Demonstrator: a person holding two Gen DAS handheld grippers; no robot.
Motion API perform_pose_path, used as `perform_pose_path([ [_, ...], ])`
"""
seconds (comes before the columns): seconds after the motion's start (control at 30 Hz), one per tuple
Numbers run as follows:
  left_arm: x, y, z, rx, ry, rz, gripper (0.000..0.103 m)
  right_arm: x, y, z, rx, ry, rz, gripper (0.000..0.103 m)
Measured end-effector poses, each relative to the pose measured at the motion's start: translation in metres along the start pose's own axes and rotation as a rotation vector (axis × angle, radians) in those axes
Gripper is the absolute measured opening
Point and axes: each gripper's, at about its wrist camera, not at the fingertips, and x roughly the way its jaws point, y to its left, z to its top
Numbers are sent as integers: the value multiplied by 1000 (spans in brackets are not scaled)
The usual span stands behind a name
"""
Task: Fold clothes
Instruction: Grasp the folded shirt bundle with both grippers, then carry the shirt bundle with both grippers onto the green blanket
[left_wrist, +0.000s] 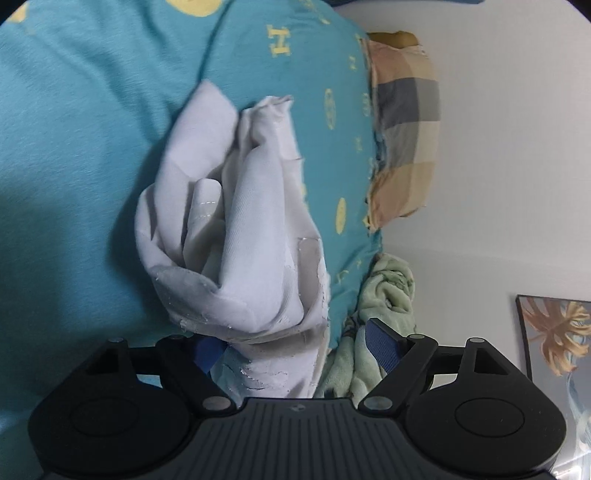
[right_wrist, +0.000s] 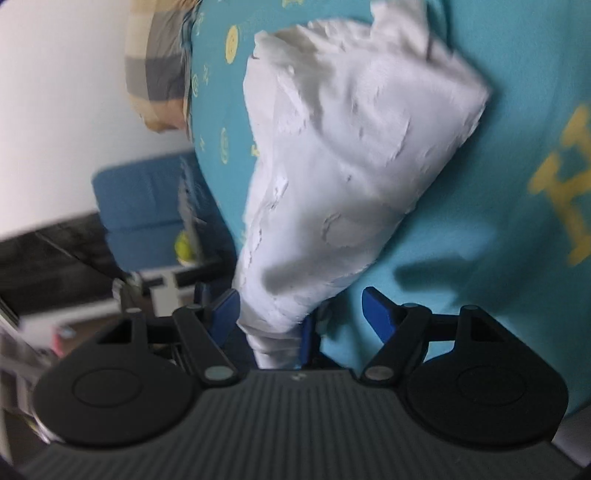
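A crumpled white garment (left_wrist: 236, 229) lies bunched against the teal bedsheet (left_wrist: 74, 147) with yellow print. In the left wrist view its lower end runs down between the blue pads of my left gripper (left_wrist: 295, 349), close to the left pad (left_wrist: 207, 350). The pads stand wide apart, so the gripper is open. In the right wrist view, which is blurred, the same white garment (right_wrist: 343, 155) tapers down into my right gripper (right_wrist: 303, 310), next to its left pad (right_wrist: 225, 306). These pads are also spread apart. The garment's end is hidden behind both gripper bodies.
A checked pillow (left_wrist: 406, 129) sits at the sheet's edge by the white wall, with a green fleece blanket (left_wrist: 384, 295) below it and a picture (left_wrist: 554, 332) on the wall. In the right wrist view, a blue seat (right_wrist: 147, 206) and dark furniture (right_wrist: 55, 258) stand beyond the bed's edge.
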Motion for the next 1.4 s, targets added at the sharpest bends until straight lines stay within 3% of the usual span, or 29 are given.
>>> perform_pose_path([
  [0.23, 5, -10, 4, 17, -8, -68, 83, 14, -6, 13, 103, -80, 22, 76],
  [0.47, 9, 6, 0, -73, -16, -61, 83, -15, -10, 33, 48, -218, -47, 74],
  [0.67, 0, 32, 0, -188, -51, 42, 85, -28, -1, 35, -80, -287, -99, 37],
  [0.87, -6, 37, 7, -224, -98, 29, 85, -37, 24, 24, -236, -315, -70, 30],
  [0.9, -7, 36, 8, -223, -106, 31, 82, -39, 27, 23, -253, -319, -68, 30],
  [1.13, -20, 16, 23, -142, -113, 9, 34, -53, 44, 19, -297, -325, -51, 29],
  [1.23, -29, -1, 22, -104, -88, -30, 27, -71, 54, 11, -307, -332, -32, 29],
  [1.4, -53, -36, 3, -43, -49, -61, 25, -105, 64, -4, -268, -331, 28, 29],
])
